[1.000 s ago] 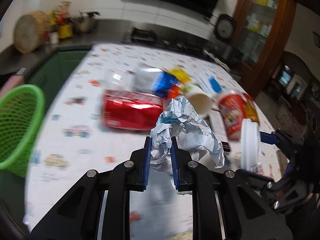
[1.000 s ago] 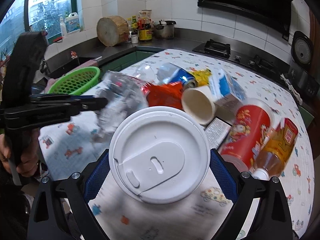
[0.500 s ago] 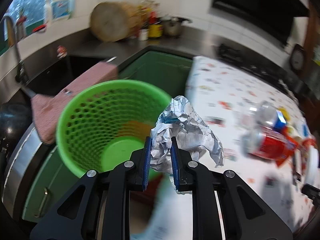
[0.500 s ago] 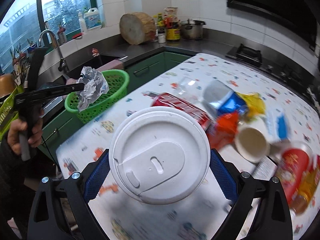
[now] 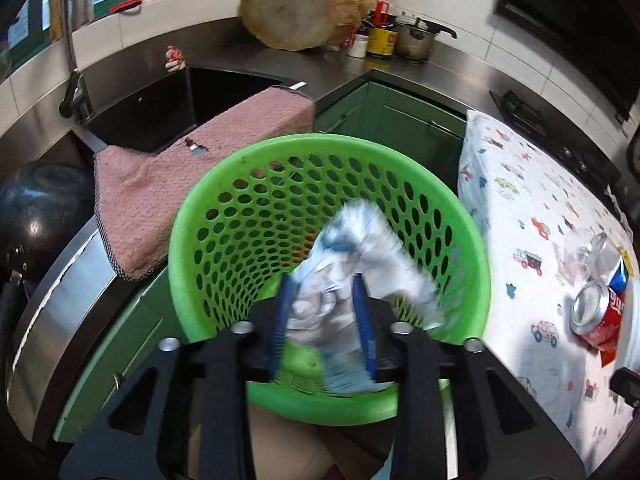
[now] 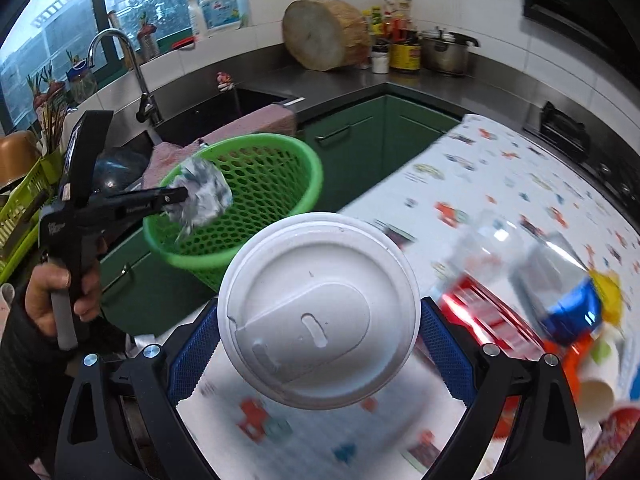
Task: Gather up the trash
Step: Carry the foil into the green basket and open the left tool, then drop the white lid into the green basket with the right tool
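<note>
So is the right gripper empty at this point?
No, the right gripper holds a white plastic cup lid clamped between its blue pads.

Pink towel [image 5: 168, 184] draped over sink edge [image 5: 96, 142]; wooden block [image 6: 326, 34] on counter.

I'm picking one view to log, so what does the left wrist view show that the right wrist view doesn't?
Left wrist only: the silver end of the red soda can and the left gripper from behind, fingers around the crumpled white paper ball.

Right wrist only: the round white plastic cup lid in the right gripper, and the person's left hand.

Both: the green perforated plastic basket, paper ball, pink towel.
</note>
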A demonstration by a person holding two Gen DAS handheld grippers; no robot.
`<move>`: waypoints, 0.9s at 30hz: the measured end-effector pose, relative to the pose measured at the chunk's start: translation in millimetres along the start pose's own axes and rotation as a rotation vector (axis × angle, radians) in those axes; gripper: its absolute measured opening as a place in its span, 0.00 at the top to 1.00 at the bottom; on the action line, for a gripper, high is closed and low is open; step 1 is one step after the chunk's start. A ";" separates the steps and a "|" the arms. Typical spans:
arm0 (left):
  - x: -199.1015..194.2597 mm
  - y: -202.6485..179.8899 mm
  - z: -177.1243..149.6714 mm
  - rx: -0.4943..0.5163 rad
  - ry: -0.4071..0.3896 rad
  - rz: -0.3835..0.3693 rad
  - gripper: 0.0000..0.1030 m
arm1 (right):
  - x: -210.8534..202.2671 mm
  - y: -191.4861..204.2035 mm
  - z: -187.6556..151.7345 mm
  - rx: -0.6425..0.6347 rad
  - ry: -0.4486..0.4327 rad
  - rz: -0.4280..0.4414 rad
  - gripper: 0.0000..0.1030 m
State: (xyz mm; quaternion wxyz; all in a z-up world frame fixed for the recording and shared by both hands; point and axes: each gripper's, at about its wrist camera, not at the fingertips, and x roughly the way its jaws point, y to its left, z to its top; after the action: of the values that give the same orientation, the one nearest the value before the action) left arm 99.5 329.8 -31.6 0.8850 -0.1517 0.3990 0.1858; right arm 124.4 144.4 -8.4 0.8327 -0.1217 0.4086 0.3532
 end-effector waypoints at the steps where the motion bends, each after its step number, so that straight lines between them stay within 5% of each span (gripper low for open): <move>1: -0.9 1.8 0.1 -0.004 -0.004 0.000 0.57 | 6.7 4.6 6.6 -0.007 0.002 0.006 0.11; 3: -4.0 8.5 0.1 -0.021 -0.016 0.008 0.49 | 17.5 11.5 16.3 -0.013 0.003 0.012 0.11; 20: -43.8 46.0 -27.5 -0.132 -0.072 -0.022 0.48 | 113.3 59.6 70.4 0.010 0.050 0.099 0.11; 27: -45.2 49.9 -33.1 -0.152 -0.063 -0.023 0.48 | 118.3 70.7 77.2 0.000 0.036 0.127 0.10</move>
State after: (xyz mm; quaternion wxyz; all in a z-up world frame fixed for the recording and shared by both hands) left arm 27.8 350.8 -24.1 0.8851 -0.2171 0.3541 0.2101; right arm 171.0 291.2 -44.0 0.8010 -0.1016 0.4307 0.4032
